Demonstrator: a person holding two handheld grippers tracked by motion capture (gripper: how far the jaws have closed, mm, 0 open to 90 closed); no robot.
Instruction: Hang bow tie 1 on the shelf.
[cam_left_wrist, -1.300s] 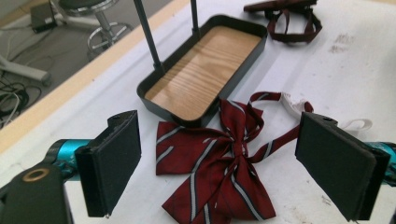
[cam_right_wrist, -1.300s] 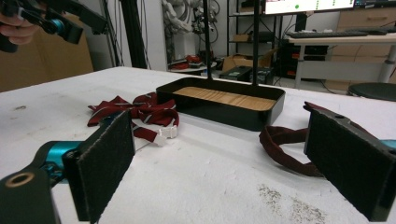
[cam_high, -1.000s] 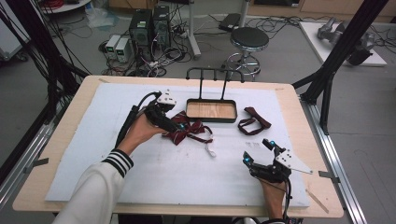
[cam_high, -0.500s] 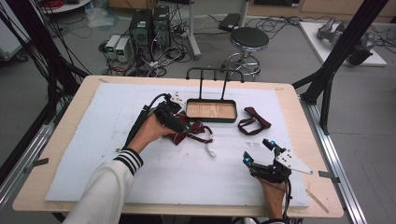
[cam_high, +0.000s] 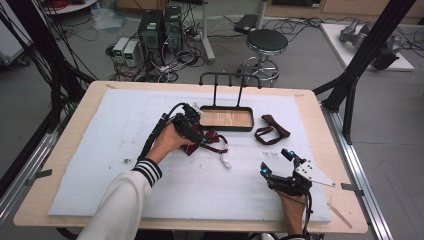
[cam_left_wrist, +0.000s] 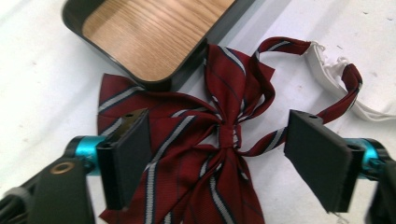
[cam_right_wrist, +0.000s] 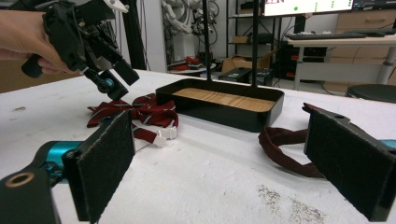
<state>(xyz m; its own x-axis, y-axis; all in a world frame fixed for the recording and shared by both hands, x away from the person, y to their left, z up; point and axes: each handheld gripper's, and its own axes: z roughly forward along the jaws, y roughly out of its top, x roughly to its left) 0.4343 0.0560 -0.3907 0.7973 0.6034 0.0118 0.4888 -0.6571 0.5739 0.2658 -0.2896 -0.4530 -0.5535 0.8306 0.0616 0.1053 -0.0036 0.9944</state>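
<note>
Directly between left tool's (cam_left_wrist: 219, 154) jaws: bow tie (cam_left_wrist: 205, 140)

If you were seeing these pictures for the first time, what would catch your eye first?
The dark red striped bow tie lies on the white mat against the black tray's near left corner. The left hand-held gripper is poised over it, jaws astride its knot and just closing, pads not yet pressing. A second dark red strap lies right of the tray, and the right hand-held gripper rests open near the table's front edge.
</note>
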